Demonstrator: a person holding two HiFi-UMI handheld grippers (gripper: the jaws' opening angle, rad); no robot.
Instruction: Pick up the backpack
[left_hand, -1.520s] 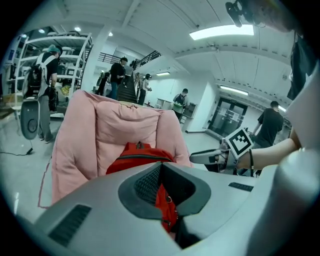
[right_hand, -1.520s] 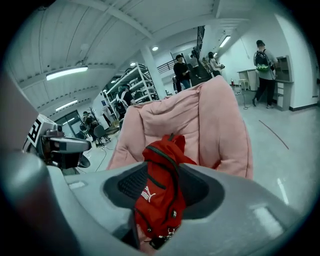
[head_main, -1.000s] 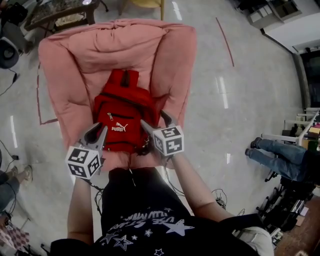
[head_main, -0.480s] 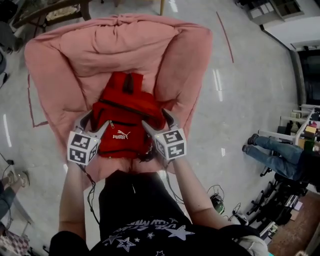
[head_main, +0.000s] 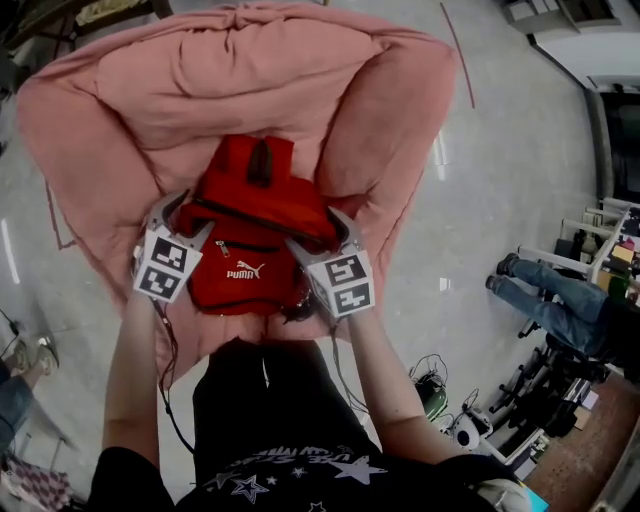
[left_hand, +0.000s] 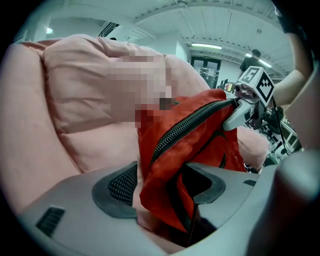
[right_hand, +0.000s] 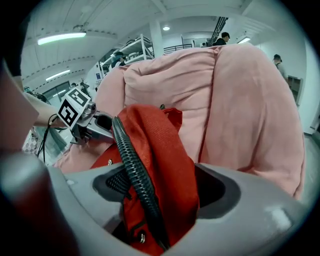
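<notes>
A red backpack (head_main: 250, 230) with a white logo lies on a pink beanbag chair (head_main: 240, 80), its black zip running along the top. My left gripper (head_main: 187, 215) is open at the bag's upper left corner. In the left gripper view a fold of the red fabric (left_hand: 165, 175) hangs between the wide jaws, and the left pad (left_hand: 122, 185) is bare. My right gripper (head_main: 325, 235) straddles the bag's upper right edge. There the red fabric (right_hand: 170, 165) and zip (right_hand: 132, 165) fill most of the gap between its wide jaws.
The beanbag stands on a glossy grey floor (head_main: 500, 180) marked with a red tape line (head_main: 460, 50). A person's legs in jeans (head_main: 545, 300) stretch out at the right. Cables (head_main: 435, 385) and equipment (head_main: 560, 400) lie at the lower right.
Both grippers have moved forward and down onto the backpack's upper corners. The left jaws went from shut to wide open and now straddle the bag's left edge.
</notes>
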